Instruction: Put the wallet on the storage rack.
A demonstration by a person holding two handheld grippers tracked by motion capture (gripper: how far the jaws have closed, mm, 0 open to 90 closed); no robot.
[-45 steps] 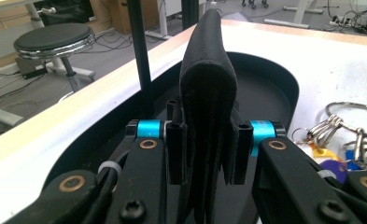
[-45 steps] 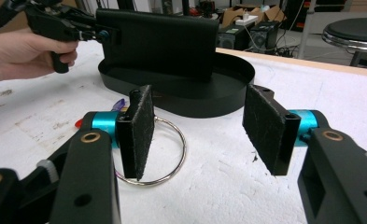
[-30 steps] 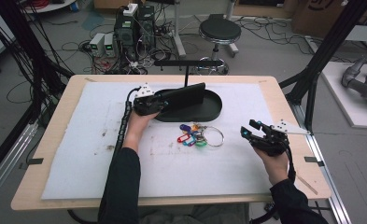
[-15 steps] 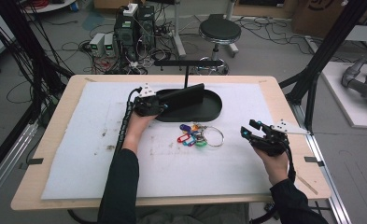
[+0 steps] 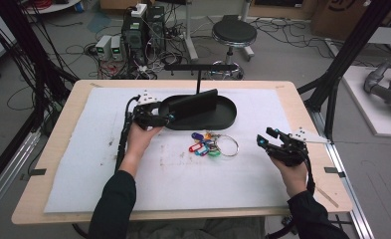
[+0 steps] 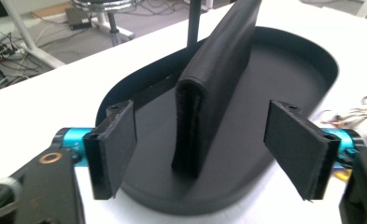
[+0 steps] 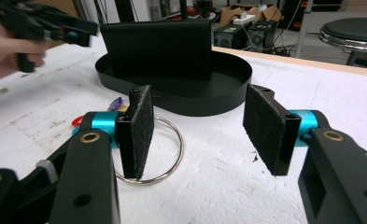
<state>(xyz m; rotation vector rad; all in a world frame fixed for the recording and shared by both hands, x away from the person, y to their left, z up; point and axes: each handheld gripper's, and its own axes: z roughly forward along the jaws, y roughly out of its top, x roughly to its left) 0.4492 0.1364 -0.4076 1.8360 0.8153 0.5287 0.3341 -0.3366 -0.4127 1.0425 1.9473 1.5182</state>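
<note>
jaws wide astride wallet (image 6: 209, 88) edge — untouched

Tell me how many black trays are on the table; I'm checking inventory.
1: the oval black tray sits at the table's far centre, holding an upright black wallet, beyond the key ring.

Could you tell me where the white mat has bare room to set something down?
The white mat lies bare along its near edge, between the two forearms, and at far left, beyond the left gripper. It is crowded mid-table: the black tray holding the upright wallet, and the key ring with tags just before it.
</note>
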